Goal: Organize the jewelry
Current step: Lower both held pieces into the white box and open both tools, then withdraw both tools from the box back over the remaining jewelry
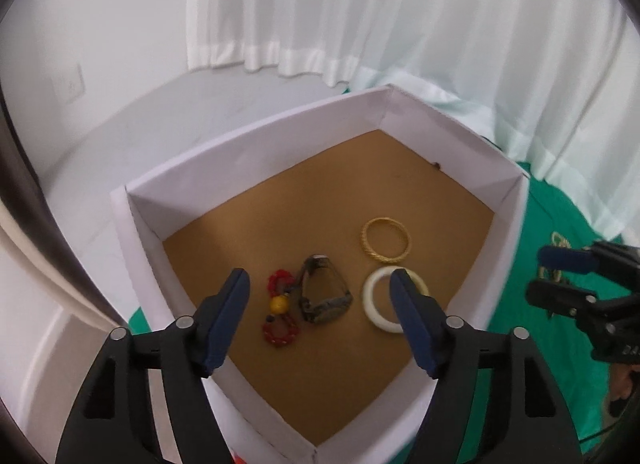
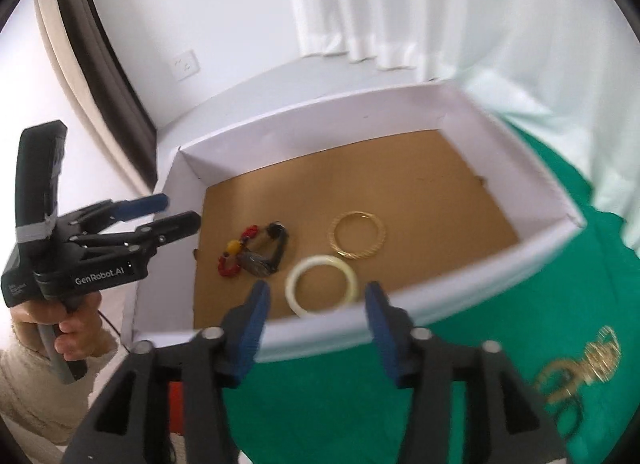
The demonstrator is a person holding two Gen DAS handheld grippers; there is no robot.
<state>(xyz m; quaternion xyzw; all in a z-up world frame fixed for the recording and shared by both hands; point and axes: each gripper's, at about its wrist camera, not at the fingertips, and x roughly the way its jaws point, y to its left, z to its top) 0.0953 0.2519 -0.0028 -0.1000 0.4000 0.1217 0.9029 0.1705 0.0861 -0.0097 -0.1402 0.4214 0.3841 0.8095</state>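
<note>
A white box (image 1: pixel 256 135) (image 2: pixel 440 103) with a brown floor holds a gold bangle (image 1: pixel 386 240) (image 2: pixel 357 236), a white bangle (image 1: pixel 374 304) (image 2: pixel 320 286), a dark wristwatch (image 1: pixel 324 296) (image 2: pixel 268 252) and a red bead bracelet with a yellow bead (image 1: pixel 279 306) (image 2: pixel 234 252). My left gripper (image 1: pixel 320 320) (image 2: pixel 180 209) is open and empty above the box's near corner. My right gripper (image 2: pixel 318 324) (image 1: pixel 560 276) is open and empty, just outside the box's front wall. Gold jewelry (image 2: pixel 580 368) lies on the green cloth at the right.
The box stands on a green cloth (image 2: pixel 340 404) (image 1: pixel 540 215). White curtains (image 1: pixel 400 15) hang behind, and a wall with a socket (image 2: pixel 185 64) is at the left. A hand (image 2: pixel 68 328) holds the left gripper.
</note>
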